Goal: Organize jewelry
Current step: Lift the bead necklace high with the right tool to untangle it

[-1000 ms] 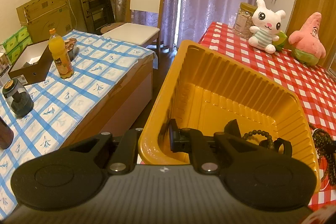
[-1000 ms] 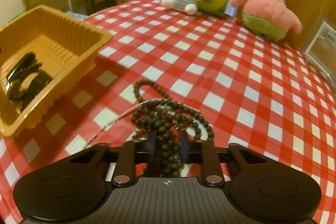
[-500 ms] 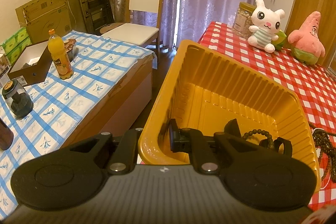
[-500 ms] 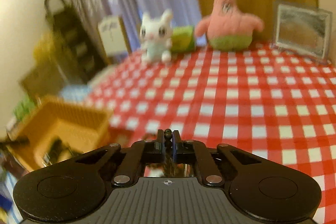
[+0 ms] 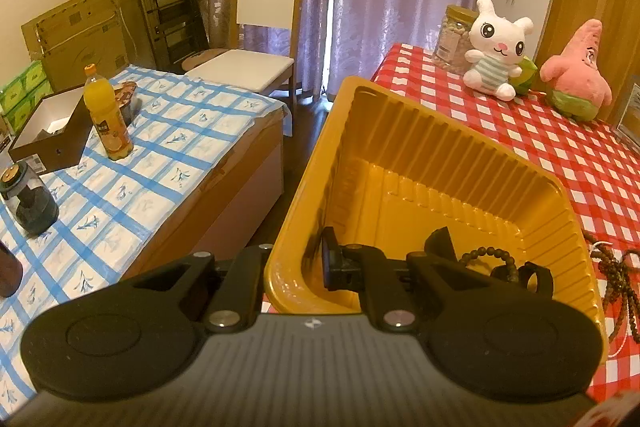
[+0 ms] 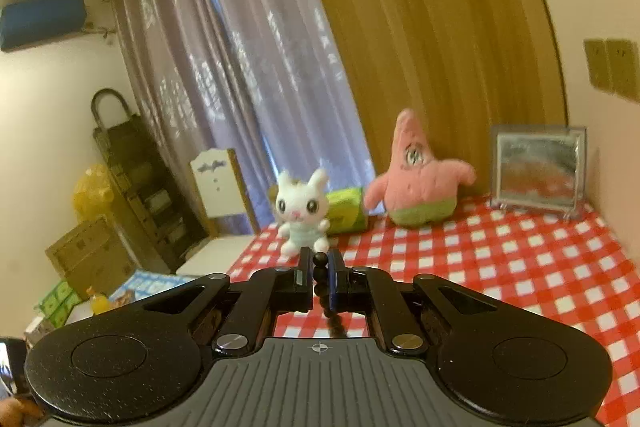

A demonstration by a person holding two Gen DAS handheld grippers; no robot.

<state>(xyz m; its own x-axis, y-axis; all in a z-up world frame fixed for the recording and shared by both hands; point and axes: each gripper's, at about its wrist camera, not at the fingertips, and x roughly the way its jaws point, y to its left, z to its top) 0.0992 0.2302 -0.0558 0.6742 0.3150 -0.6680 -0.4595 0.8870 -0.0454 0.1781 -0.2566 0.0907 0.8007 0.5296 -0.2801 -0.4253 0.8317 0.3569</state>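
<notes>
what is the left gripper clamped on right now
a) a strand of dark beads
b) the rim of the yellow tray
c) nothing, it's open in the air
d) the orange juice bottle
b: in the left wrist view the left gripper has one finger outside and one inside the near wall of the yellow tray, pinching its rim; the strand of dark beads sits between the right gripper's fingers instead.
</notes>
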